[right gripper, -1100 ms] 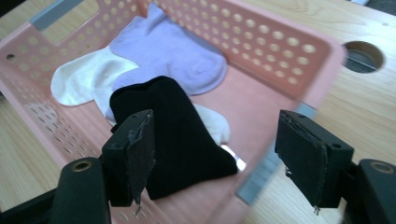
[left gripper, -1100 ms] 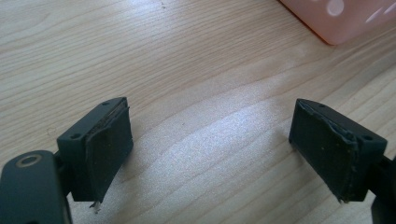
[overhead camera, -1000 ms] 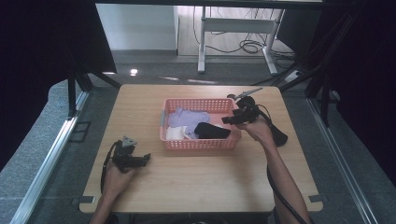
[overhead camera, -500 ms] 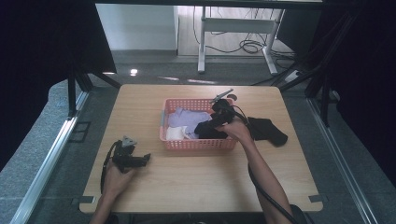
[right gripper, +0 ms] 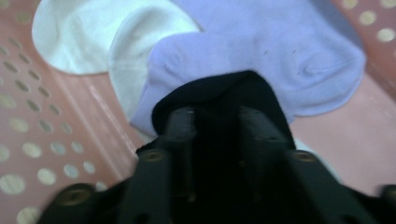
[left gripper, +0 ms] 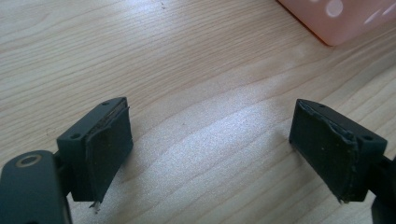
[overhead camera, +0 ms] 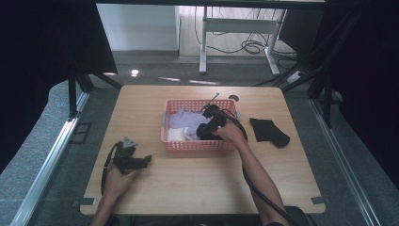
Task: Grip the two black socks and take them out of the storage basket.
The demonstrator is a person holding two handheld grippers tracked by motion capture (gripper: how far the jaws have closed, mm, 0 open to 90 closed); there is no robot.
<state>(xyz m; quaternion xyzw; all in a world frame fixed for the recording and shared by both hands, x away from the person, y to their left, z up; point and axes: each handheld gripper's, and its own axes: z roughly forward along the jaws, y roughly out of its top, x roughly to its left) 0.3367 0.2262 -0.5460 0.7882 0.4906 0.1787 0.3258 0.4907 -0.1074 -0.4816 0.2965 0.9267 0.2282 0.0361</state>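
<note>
A pink perforated basket (overhead camera: 197, 147) stands mid-table and holds a lavender sock (overhead camera: 186, 117), a white sock (overhead camera: 176, 135) and a black sock (overhead camera: 203, 133). My right gripper (overhead camera: 208, 126) reaches down into the basket. In the right gripper view its jaws stand close together, shut (right gripper: 215, 116) on the black sock (right gripper: 219, 91), which lies over the lavender sock (right gripper: 280, 51) beside the white sock (right gripper: 84, 32). My left gripper (overhead camera: 147, 160) rests on the table left of the basket, open (left gripper: 210, 149) over bare wood.
A second black sock (overhead camera: 269, 132) lies flat on the table to the right of the basket. The basket's corner (left gripper: 336, 18) shows at the top of the left gripper view. Metal frame legs and cables stand beyond the table's far edge.
My right gripper moved left from the basket's right end, leaving a black sock on the table, and went down into the basket onto another black sock. The left gripper stayed still.
</note>
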